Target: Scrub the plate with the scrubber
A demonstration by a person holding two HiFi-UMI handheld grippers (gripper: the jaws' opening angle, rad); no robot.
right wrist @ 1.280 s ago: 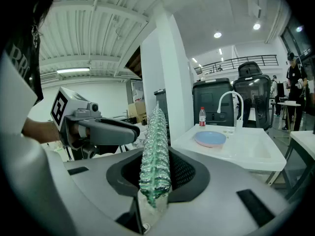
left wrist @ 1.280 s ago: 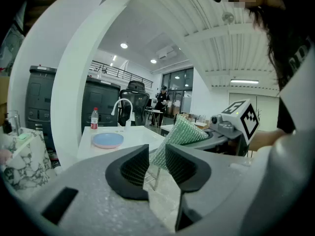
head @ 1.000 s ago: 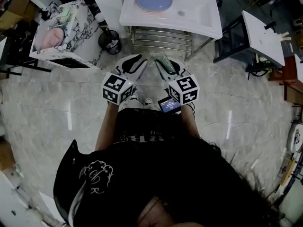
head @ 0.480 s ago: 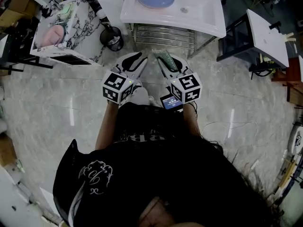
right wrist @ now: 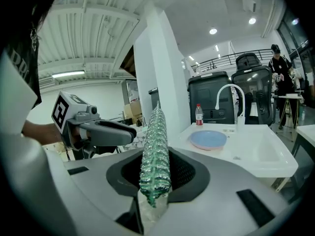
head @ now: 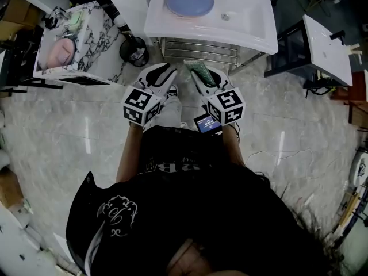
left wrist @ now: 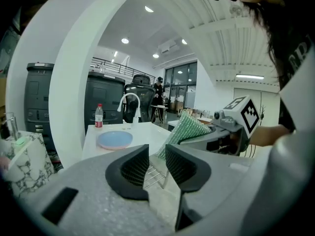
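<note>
A shiny grey floor (head: 52, 142) is seen, with a white sink stand (head: 253, 30) and a white table (head: 328, 48) set on it.

Left hand-held gripper (left wrist: 156, 165) jaws apart, right hand-held gripper (right wrist: 156, 176) clamping scrubber (right wrist: 155, 136)

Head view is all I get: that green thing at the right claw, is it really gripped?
Observer: Yes. The right gripper view shows the right claw shut on the green scrubber, squeezed edge-on.
Operator: And the other one?
Observer: The left gripper view shows the left claw partly open, with nothing in it.
Operator: What else am I missing?
Observer: A red-capped bottle stands beyond the blue plate.
</note>
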